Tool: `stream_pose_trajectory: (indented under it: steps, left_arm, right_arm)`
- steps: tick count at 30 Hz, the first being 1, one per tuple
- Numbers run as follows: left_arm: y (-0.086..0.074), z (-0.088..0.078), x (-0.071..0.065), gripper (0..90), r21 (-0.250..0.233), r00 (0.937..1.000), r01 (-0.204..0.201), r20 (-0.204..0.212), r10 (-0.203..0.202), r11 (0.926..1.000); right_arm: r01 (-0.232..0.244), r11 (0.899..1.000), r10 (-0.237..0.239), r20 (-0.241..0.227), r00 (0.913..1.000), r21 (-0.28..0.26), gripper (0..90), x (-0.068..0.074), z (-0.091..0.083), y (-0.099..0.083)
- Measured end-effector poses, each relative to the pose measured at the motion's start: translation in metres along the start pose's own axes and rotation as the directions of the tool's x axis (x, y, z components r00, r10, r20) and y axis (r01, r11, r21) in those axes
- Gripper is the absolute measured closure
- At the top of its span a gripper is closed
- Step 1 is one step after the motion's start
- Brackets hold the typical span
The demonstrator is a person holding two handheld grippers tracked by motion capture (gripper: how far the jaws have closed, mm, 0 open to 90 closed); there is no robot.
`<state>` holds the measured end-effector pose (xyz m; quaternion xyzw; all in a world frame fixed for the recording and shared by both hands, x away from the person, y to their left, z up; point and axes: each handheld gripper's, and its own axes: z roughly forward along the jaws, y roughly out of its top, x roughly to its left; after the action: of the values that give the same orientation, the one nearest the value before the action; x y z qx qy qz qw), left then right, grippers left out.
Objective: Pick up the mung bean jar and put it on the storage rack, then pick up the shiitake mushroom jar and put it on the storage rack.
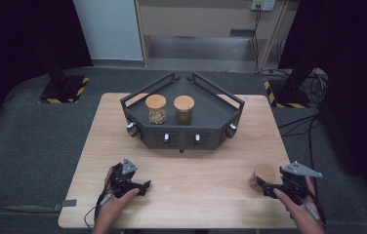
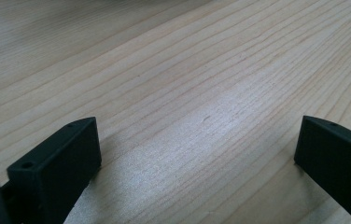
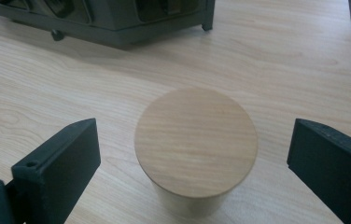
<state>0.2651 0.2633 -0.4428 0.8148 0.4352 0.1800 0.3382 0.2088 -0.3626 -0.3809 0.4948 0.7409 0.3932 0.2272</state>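
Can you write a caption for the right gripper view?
Open right claw around a lidded jar on the table.

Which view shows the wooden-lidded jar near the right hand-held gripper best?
The right gripper view: the wooden-lidded jar sits large and centred between the open jaws of the right hand-held gripper, untouched, its round lid plain. The high view shows it small on the table, just ahead of that gripper. The left gripper view looks at bare tabletop.
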Motion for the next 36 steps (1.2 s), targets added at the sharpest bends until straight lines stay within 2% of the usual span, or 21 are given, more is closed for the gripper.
stream_pose_trajectory:
  steps: [8,23,36]
  left_arm:
    - [0.000,0.000,0.000,0.0,-0.001,1.0000,0.000,0.000,0.000,1.0000]
    - [0.000,0.000,0.000,0.0,0.000,1.0000,0.000,0.000,0.000,1.0000]
    - [0.000,0.000,-0.001,0.0,-0.001,1.0000,0.003,-0.002,-0.003,1.0000]
  right_arm:
    - [-0.004,1.000,0.004,-0.012,0.9999,0.009,3.1,-0.001,0.003,-0.009]
    - [-0.023,0.999,0.023,-0.008,0.9997,0.028,3.3,-0.002,0.010,-0.021]
    - [-0.015,0.999,0.015,-0.001,0.9999,0.035,3.4,0.008,0.025,-0.022]
